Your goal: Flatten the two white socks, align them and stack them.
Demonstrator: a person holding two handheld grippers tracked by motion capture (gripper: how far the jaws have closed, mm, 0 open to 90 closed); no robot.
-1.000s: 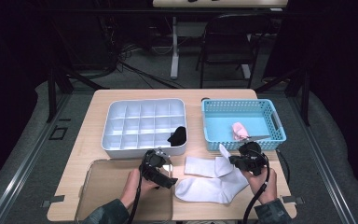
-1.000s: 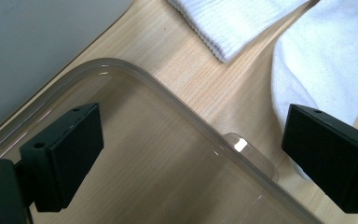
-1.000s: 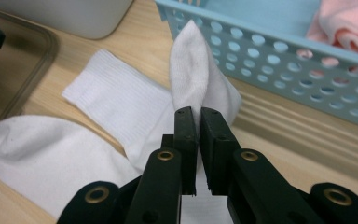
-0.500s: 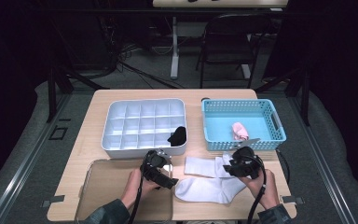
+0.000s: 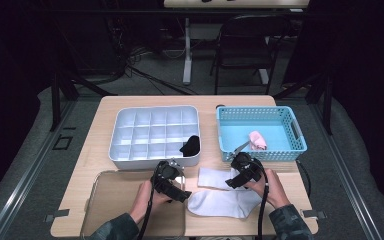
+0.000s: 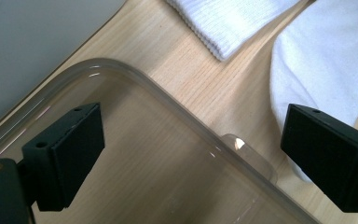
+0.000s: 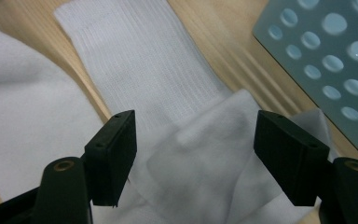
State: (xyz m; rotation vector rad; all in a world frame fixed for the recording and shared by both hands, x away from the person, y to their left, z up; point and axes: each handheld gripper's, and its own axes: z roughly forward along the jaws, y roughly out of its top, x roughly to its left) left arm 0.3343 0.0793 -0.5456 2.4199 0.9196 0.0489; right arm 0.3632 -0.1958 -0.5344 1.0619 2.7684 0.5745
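A white sock [image 5: 222, 197] lies crumpled on the near middle of the table [image 5: 105, 112], its ribbed cuff flat, its smooth foot part folded over. The right claw [image 5: 237, 176] hangs over the fold, jaws just opened and released, cloth between them untouched. The left claw [image 5: 172, 187] is spread wide over a clear tray [image 5: 107, 200].

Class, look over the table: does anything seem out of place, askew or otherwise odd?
Two things. The white sock lies crumpled on the table, its heel end bunched in a fold between the open jaws of the right gripper. A black sock sticks up over a compartment wall of the white organizer instead of lying tucked inside.
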